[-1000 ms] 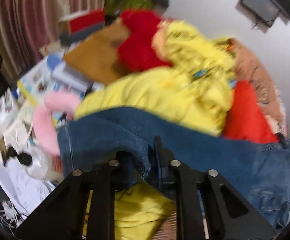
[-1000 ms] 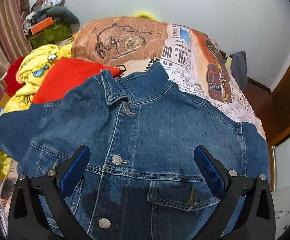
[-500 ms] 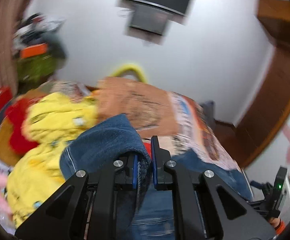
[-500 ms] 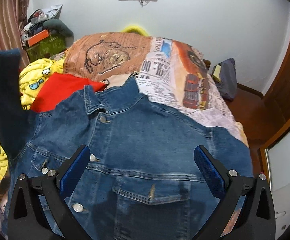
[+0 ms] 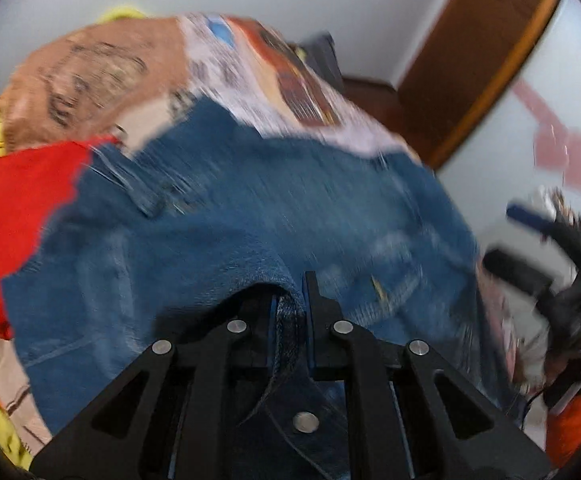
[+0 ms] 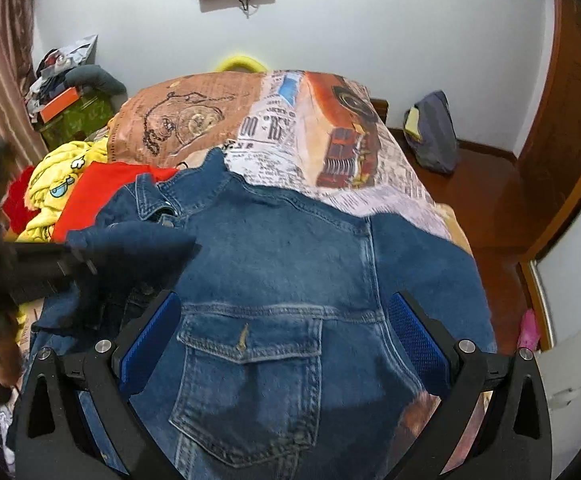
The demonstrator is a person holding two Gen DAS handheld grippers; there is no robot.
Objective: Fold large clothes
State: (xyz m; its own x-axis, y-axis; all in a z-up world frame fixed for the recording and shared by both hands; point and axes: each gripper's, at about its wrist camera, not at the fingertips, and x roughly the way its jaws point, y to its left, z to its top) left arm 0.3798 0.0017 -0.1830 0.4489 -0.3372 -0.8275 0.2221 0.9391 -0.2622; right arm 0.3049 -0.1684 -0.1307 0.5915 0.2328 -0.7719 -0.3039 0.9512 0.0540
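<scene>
The left claw (image 5: 290,320) is pinched tight on a fold of the denim sleeve (image 5: 288,312), the cuff end bunched between its blue pads and trailing down under the black frame. That sleeve arcs from the claw back to the jacket's left shoulder and lies across the chest of the denim jacket (image 6: 290,280), so its long axis runs sideways over the body rather than out to the side of the bed. From the right wrist view the left claw comes in from the left edge, blurred, with the sleeve draped beneath it over the button placket.

The jacket is spread face up on the bed (image 6: 330,152), collar (image 6: 158,196) toward the far wall and hem toward the viewer. The cloth is heavy mid-blue denim with pale topstitching, metal buttons and a flapped chest pocket (image 6: 250,344); it looks stiff enough to hold a crease once laid. To its left sit a red garment (image 6: 90,188) and a yellow printed one (image 6: 58,180), soft and crumpled, just beside the shoulder. The bedcover is smooth cloth printed with newsprint and vintage cars.

The right claw (image 6: 282,344) is spread wide and empty above the pocket, pads apart on either side of it. It is the nearer hand to the jacket's right sleeve (image 6: 430,272), which lies flat along the right edge of the bed, judged the next piece to fold in.
</scene>
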